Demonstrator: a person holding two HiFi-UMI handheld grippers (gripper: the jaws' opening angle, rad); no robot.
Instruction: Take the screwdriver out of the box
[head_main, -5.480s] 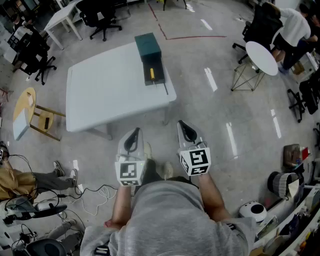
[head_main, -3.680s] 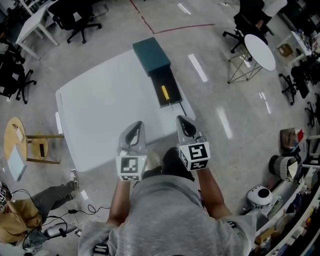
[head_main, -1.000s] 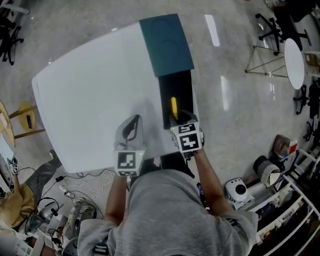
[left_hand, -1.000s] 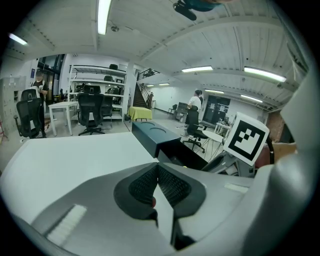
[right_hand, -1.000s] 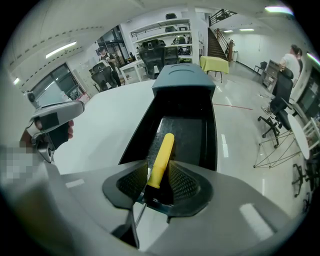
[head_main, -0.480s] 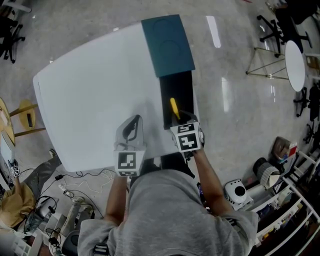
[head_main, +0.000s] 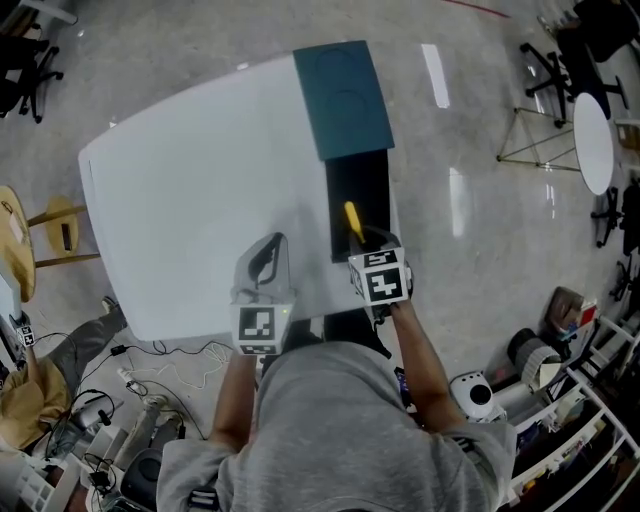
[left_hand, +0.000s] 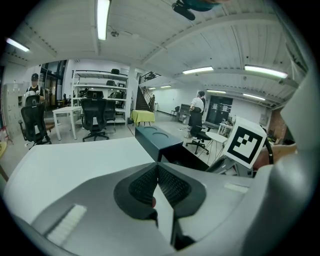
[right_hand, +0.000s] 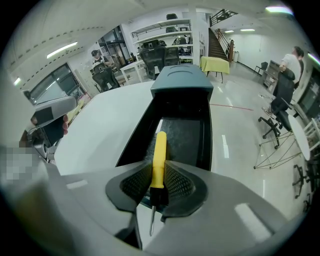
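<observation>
Two tools work at the near edge of the bench (head_main: 190, 190). The box (head_main: 333, 215) lies along the bench's right edge, its near end close to the corner. Wide white benchtop spreads to its left. The left tool (head_main: 268, 250) hangs over that surface, ribbed pads pressed together on nothing. The right tool (head_main: 368, 240) points steeply down into the box's open black tray. Its jaws are closing, pads pinching the screwdriver (right_hand: 159, 150) low on its smooth yellow handle. The thin metal shaft pokes back past the pads. The screwdriver sits lengthwise in the tray, handle toward the teal cover (head_main: 343, 98).
</observation>
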